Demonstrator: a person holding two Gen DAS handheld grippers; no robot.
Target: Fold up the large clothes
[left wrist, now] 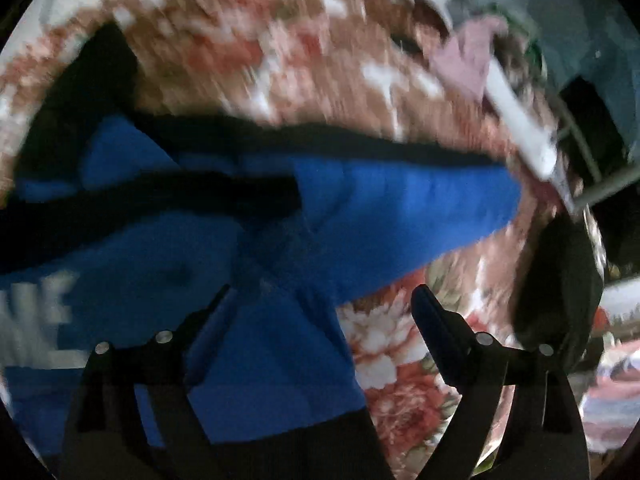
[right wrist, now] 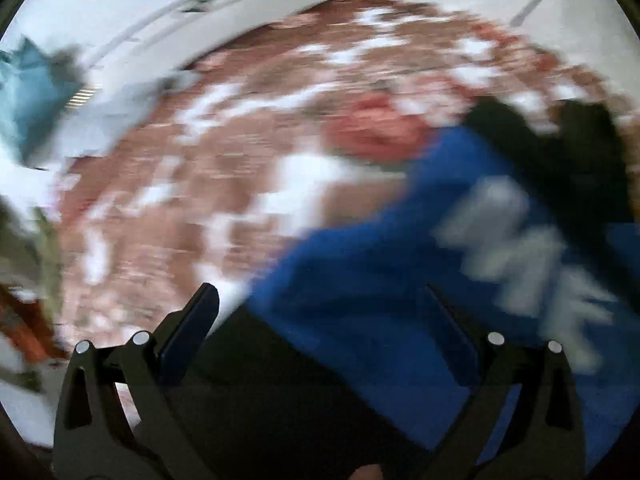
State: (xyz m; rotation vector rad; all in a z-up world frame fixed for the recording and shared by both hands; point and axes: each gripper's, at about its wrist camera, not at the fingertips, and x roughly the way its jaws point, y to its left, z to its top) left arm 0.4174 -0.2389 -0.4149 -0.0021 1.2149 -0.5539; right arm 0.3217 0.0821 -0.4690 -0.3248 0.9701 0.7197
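Observation:
A large blue garment (left wrist: 400, 200) with black bands and white lettering (left wrist: 40, 312) lies spread on a floral bedspread (left wrist: 280, 60). One blue sleeve stretches to the right. My left gripper (left wrist: 320, 300) hangs open above the blue cloth, its pads pressing on nothing. In the right wrist view the same garment (right wrist: 360, 280) fills the lower right, with its white letters (right wrist: 520, 260) and black parts (right wrist: 560, 152). My right gripper (right wrist: 320, 296) is open over the garment's blue and black edge, holding nothing. Both views are motion-blurred.
A pink cloth (left wrist: 468, 60) and a white bar (left wrist: 520, 120) lie at the bed's far right, beside a dark rounded object (left wrist: 560, 280). A teal cloth (right wrist: 32, 92) sits at the left against a white surface (right wrist: 160, 0). The bedspread (right wrist: 200, 200) shows left of the garment.

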